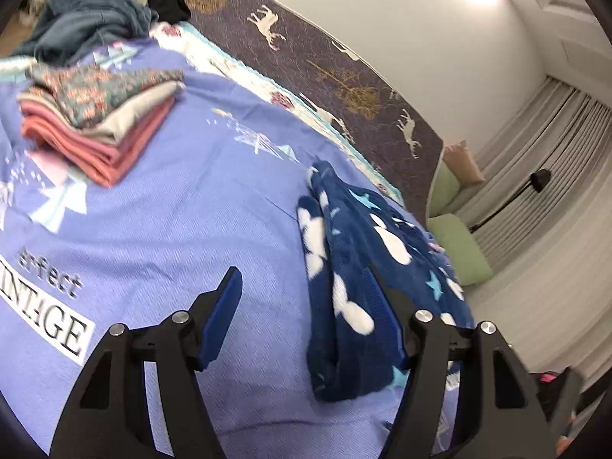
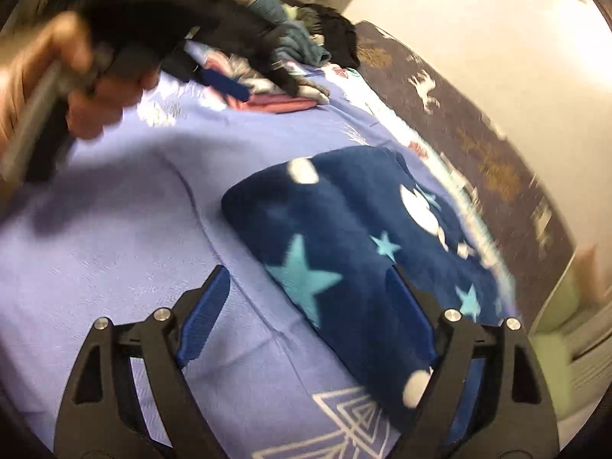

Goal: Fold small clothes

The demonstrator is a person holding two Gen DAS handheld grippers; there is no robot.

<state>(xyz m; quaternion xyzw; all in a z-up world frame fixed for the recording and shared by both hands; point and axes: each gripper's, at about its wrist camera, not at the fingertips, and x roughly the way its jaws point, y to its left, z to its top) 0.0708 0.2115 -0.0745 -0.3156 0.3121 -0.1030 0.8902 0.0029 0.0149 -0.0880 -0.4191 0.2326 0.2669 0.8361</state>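
A folded navy fleece garment [image 1: 344,252] with white clouds and pale blue stars lies on the lilac bedspread [image 1: 172,210]. My left gripper [image 1: 302,273] stands open. Its right finger hangs over the garment's left part and its left finger over bare bedspread. In the right wrist view the same garment [image 2: 344,229] lies flat under my right gripper [image 2: 308,271]. That gripper is wide open, with its right finger over the fleece and nothing pinched. At the top left of that view a blurred hand [image 2: 76,88] carries the left gripper [image 2: 260,84].
A stack of folded clothes [image 1: 95,122] sits at the far left, with a heap of loose blue and black clothes [image 1: 88,19] behind it. A dark deer-print cover [image 1: 306,49] runs along the wall. Green cushions [image 1: 459,244], curtains [image 1: 535,145] and a black lamp [image 1: 539,179] are beyond the bed's right edge.
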